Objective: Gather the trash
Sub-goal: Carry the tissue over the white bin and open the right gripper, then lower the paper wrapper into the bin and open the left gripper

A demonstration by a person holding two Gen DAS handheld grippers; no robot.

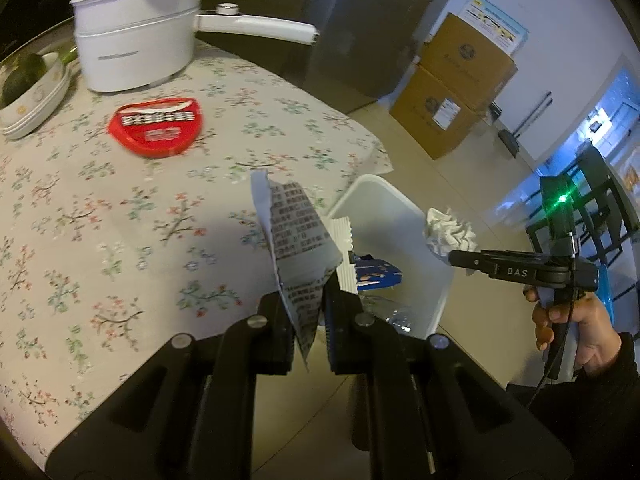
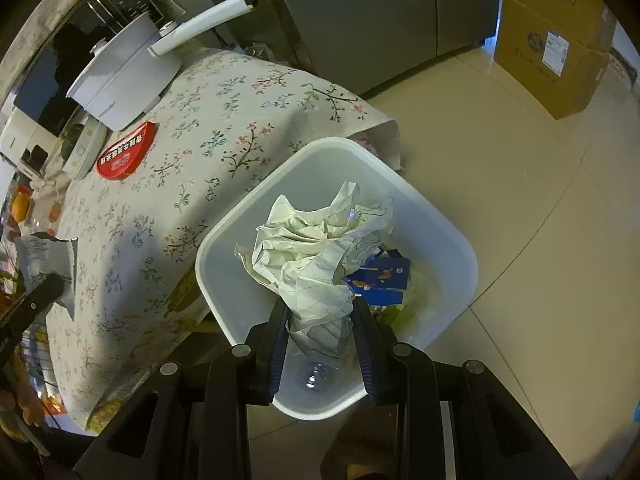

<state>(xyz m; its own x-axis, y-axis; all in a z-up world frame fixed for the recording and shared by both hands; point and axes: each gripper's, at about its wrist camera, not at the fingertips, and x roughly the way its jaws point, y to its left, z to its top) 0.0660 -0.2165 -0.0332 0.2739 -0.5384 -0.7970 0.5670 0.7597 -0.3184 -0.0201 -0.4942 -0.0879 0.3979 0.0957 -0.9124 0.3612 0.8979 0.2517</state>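
Right tongs (image 2: 320,312) pinch crumpled paper (image 2: 316,248) over the bin (image 2: 452,236): low risk. Left tongs (image 1: 306,316) pinch a wrapper (image 1: 294,236) above the surface (image 1: 120,220), near the bin rim; released here, it would likely miss.

Two close wrist views steeply down, sharing white bin (image 1: 400,216) and floral table (image 2: 224,120).

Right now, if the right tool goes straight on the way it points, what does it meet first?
Probably the white bin: the right tool, shut on crumpled paper, points down into it, toward a clear bottle at the bottom. Depth is unclear.
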